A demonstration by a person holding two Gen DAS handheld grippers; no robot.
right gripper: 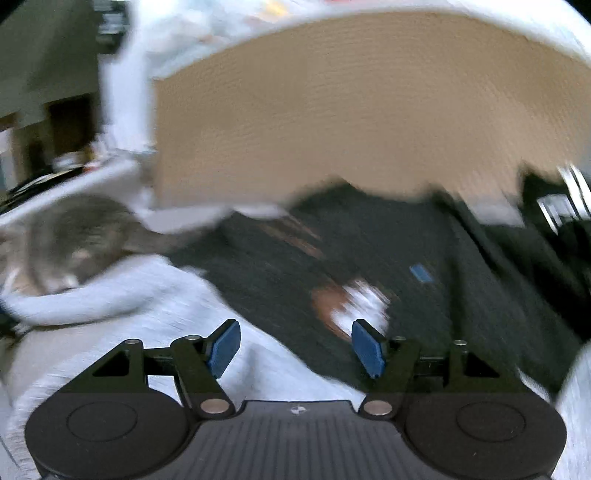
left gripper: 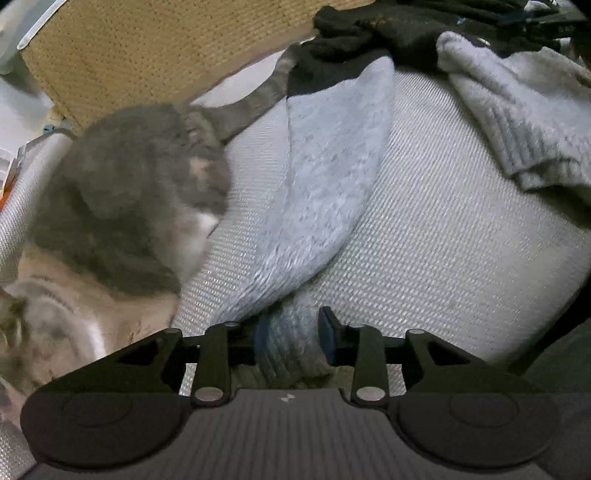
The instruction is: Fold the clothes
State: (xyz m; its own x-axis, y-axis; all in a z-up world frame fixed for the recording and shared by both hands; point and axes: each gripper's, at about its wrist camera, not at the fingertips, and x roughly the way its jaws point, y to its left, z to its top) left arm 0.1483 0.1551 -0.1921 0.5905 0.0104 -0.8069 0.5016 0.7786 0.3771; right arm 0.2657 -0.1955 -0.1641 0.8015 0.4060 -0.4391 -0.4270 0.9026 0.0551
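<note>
A pale grey-blue knit sweater sleeve (left gripper: 332, 177) runs across the light woven cushion (left gripper: 443, 240) toward the left wrist camera. Its ribbed cuff (left gripper: 288, 354) is bunched between the blue pads of my left gripper (left gripper: 293, 332), which is shut on it. Another part of the grey sweater (left gripper: 517, 110) lies at the upper right. A dark garment (left gripper: 369, 33) is heaped at the back. In the blurred right wrist view, my right gripper (right gripper: 295, 347) stands open and empty above the pale sweater (right gripper: 147, 295) and the dark garment (right gripper: 406, 258).
A grey and white cat (left gripper: 129, 199) sits close on the left of the sleeve; the cat (right gripper: 74, 236) also shows at the left of the right wrist view. A tan woven panel (left gripper: 147, 48) stands behind the cushion, and the same tan panel (right gripper: 351, 110) fills the right wrist view's background.
</note>
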